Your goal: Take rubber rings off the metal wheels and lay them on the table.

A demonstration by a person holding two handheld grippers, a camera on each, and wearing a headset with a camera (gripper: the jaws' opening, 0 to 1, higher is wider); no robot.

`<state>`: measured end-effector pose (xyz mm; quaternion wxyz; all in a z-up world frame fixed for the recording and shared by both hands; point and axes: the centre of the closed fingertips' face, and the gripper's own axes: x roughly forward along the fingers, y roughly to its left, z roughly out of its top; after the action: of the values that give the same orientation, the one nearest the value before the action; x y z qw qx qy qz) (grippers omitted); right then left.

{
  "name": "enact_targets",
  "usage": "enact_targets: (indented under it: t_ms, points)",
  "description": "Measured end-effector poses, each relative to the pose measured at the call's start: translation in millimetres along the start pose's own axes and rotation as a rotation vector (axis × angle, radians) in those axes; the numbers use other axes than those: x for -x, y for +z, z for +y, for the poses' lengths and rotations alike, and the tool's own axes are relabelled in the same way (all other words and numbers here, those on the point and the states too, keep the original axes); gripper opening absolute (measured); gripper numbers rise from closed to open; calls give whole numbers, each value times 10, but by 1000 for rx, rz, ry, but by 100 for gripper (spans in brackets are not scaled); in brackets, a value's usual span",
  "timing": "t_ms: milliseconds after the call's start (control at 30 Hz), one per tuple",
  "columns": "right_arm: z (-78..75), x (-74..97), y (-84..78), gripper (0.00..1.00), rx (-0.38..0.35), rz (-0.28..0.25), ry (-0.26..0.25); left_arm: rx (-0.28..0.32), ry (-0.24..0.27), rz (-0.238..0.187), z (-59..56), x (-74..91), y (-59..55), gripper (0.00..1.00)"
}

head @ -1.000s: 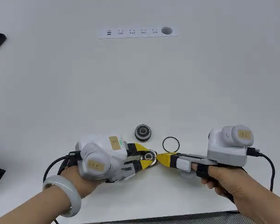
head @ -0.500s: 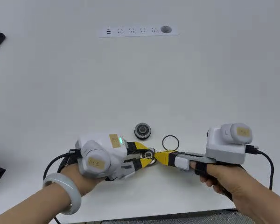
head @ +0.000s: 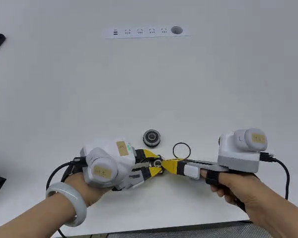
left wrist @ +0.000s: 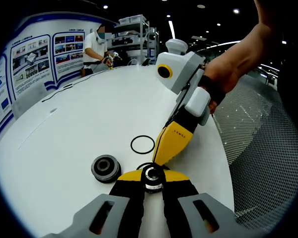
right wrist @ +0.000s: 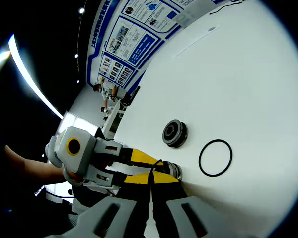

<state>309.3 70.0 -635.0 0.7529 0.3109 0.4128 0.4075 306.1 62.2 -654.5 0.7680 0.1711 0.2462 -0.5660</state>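
Over table point(head: 89, 99), left tool point(left wrist: 152, 176) gripping wheel point(left wrist: 152, 173), right tool point(right wrist: 150, 177) pinching ring point(right wrist: 157, 162)

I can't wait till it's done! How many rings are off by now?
One thin black rubber ring lies on the white table. The left claw grips a small metal wheel while the right claw tugs its black ring. Another dark round wheel waits nearby.

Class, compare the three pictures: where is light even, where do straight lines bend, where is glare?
Head view: soft, even light on the white table, faint shadows, straight lines. Left gripper view: fisheye bows the table's edge. Right gripper view: rolled, a bright light streak glares.
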Motion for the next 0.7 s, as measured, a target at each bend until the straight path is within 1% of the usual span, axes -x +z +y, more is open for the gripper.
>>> enact_targets:
  t_ms: [33,67,167,400,500,700]
  points:
    - [-25,3,-19,2,9,18,-27,2,0,-1,3,-2,-4,13]
    - [-27,0,-20,2,26,20,-30,1,1,-1,3,-1,-6,13]
    - [-50,10,-19,2,-1,11,-29,1,1,0,-1,-1,0,13]
    - [-103,48,-4,2,-9,3,-50,-1,0,-1,-4,0,4,13]
    - [-137,50,-17,2,-13,5,-64,-6,1,0,-8,-1,10,13]
    - [-178,44,-41,2,-16,7,-79,2,9,-7,-9,6,10,14]
